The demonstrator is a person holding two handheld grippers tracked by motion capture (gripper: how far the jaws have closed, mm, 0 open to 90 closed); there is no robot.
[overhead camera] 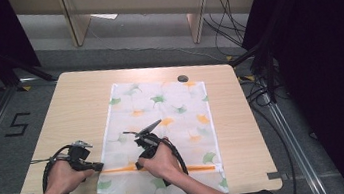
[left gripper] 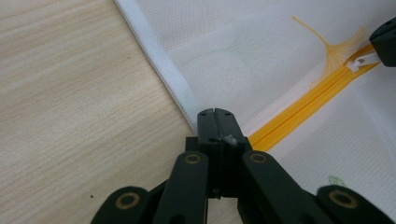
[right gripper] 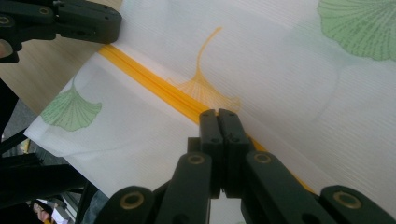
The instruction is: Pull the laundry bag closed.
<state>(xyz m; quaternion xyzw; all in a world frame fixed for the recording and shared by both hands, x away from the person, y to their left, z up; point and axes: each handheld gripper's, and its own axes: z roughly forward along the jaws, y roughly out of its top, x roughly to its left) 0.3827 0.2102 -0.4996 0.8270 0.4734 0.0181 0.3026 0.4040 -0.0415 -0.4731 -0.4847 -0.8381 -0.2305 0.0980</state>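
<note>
A white cloth bag (overhead camera: 163, 123) printed with green and orange leaves lies flat on the wooden table (overhead camera: 76, 109). An orange zipper (overhead camera: 199, 167) runs across it near the front edge. My left gripper (overhead camera: 99, 166) is shut on the bag's white left edge (left gripper: 159, 60), right where the zipper (left gripper: 299, 109) ends. A little to its right, my right gripper (overhead camera: 138, 165) is shut over the zipper (right gripper: 149, 81). In the left gripper view its jaw tip holds the small white zipper pull (left gripper: 360, 60). The right gripper view shows the left gripper (right gripper: 70, 21) at the top left.
A small dark round object (overhead camera: 182, 78) sits at the table's far edge beside the bag. Bare wood lies left and right of the bag. Black stands and cables (overhead camera: 256, 65) crowd the floor at the right, and desk legs (overhead camera: 198, 20) stand beyond the table.
</note>
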